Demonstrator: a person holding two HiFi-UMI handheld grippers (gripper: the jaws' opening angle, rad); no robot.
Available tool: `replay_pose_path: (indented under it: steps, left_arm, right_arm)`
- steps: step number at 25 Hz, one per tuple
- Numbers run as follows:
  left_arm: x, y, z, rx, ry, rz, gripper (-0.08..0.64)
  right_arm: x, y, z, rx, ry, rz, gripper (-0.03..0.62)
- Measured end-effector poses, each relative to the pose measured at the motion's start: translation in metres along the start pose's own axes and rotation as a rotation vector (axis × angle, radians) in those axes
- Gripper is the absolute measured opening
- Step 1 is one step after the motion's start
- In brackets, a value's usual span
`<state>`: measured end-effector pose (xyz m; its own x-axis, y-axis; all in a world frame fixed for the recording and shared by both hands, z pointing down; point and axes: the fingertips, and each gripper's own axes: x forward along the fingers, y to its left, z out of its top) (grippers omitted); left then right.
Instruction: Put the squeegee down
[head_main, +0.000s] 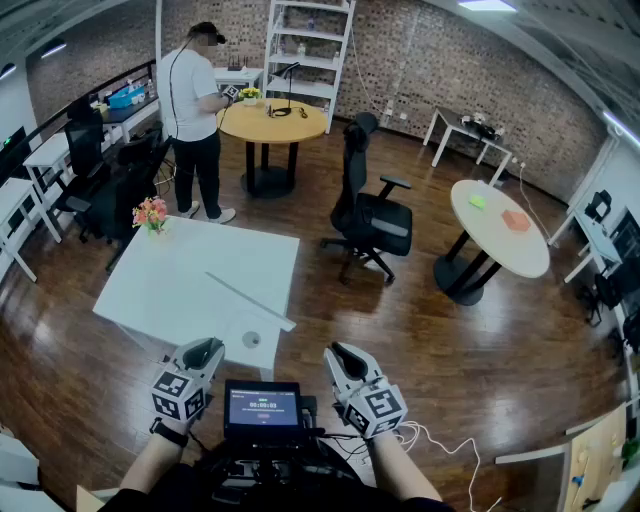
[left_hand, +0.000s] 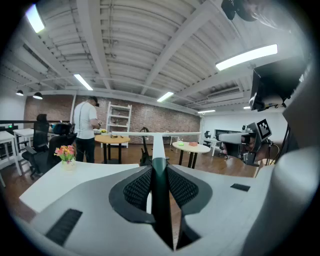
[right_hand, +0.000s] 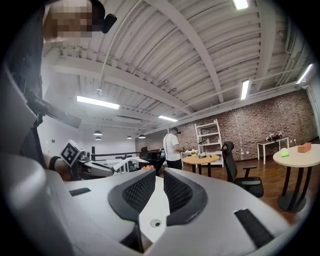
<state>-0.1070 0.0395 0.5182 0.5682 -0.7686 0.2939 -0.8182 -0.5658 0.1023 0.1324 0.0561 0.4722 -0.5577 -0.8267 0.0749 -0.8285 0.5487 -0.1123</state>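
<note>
Head view shows a big white table (head_main: 170, 290). The squeegee (left_hand: 158, 147) reaches out over it, its dark handle pinched tight in the left gripper (head_main: 205, 348). The right gripper (head_main: 341, 353) holds nothing, its jaws a little apart.

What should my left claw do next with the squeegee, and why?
Probably ease the left claw down until the squeegee rests on the white table. The claw is shut on its dark handle, and the blade reaches over the table, apparently not lying on it.
</note>
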Motion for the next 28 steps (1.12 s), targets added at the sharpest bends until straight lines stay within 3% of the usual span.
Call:
replay_pose_path:
  steps: [4,10,16,28]
  left_arm:
    - [0.007,-0.003,0.001,0.004,-0.003,0.018,0.095]
    - [0.020,-0.010,0.006,0.000,0.000,0.039,0.095]
    - [0.029,-0.018,0.007,0.014,0.003,0.063,0.095]
    - [0.046,-0.007,0.010,0.018,0.011,0.095,0.095]
  right_arm:
    - [-0.008,-0.018,-0.005,0.019,-0.024,-0.011,0.077]
    - [-0.018,-0.017,-0.009,0.007,0.020,0.092,0.080]
    - [-0.028,-0.025,-0.016,0.028,0.020,0.123,0.084]
    - [-0.031,-0.055,-0.024,0.121,-0.011,0.062,0.084]
